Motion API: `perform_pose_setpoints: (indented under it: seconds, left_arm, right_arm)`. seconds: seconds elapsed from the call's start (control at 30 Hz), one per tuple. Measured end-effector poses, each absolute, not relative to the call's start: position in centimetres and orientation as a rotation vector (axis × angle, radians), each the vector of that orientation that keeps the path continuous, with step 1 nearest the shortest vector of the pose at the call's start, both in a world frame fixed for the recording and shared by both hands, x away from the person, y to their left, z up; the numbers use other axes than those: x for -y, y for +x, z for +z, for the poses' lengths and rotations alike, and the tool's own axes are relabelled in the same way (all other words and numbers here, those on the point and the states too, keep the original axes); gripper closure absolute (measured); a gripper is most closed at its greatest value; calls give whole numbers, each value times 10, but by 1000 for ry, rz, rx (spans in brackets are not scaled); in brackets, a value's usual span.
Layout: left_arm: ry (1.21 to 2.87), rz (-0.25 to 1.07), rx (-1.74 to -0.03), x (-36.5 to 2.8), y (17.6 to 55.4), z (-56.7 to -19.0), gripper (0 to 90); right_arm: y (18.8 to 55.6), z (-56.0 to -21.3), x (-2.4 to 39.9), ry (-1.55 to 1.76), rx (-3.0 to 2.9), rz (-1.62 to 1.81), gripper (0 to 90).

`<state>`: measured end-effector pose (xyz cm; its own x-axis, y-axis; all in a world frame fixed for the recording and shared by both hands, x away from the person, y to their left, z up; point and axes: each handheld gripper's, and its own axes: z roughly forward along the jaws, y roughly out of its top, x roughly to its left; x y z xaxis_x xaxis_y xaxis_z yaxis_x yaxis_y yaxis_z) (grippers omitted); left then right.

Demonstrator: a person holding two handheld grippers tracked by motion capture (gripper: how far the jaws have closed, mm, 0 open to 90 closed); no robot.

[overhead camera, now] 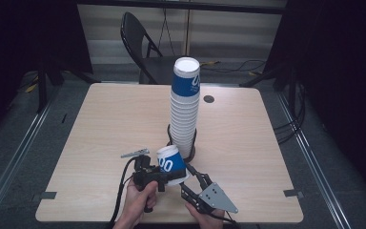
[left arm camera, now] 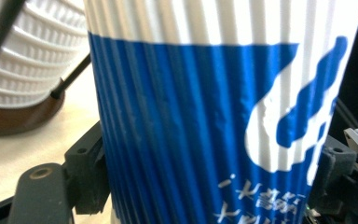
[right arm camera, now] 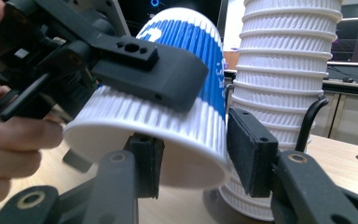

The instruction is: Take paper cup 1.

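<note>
Blue-and-white cup: a ribbed paper cup (overhead camera: 171, 164), tilted with its wide white rim toward you, sits between both grippers, just in front of the cup stack.
Your left gripper (overhead camera: 159, 175): clamped across the cup's side wall; in the left gripper view the blue wall (left arm camera: 205, 130) stands pressed between its two jaws.
Your right gripper (right arm camera: 191, 161): jaws straddle the cup's rim end, one pad inside the mouth, one outside; the outer pad looks just clear of the wall, so it is not yet gripping.
Cup stack (overhead camera: 185, 107): tall, in a dark wire holder (overhead camera: 191, 151), just beyond both grippers' tips.
Step in hand: I judge a hand-over of one cup, left to right.
Next move: close your right jaws on the rim gently, since the thin wall will crush, then loosen your left.
</note>
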<state>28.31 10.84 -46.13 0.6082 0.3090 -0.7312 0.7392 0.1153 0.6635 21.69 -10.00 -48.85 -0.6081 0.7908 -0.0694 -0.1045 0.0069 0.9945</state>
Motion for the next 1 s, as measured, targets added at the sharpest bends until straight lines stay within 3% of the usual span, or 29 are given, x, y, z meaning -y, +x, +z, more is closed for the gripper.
perform_pose_setpoints:
  seconds: [0.43, 0.67, 1.0]
  left_arm:
    - [1493, -434, -912, -97, 276, -465, 197]
    - [1477, -424, -888, -98, 277, -466, 170]
    - [1485, -382, -856, -98, 282, -461, 145]
  right_arm:
    - [224, -490, 97, 691, -1555, 1674, 664]
    - [224, -492, 100, 684, -1531, 1639, 830]
    - [222, -491, 102, 707, -1527, 1622, 855]
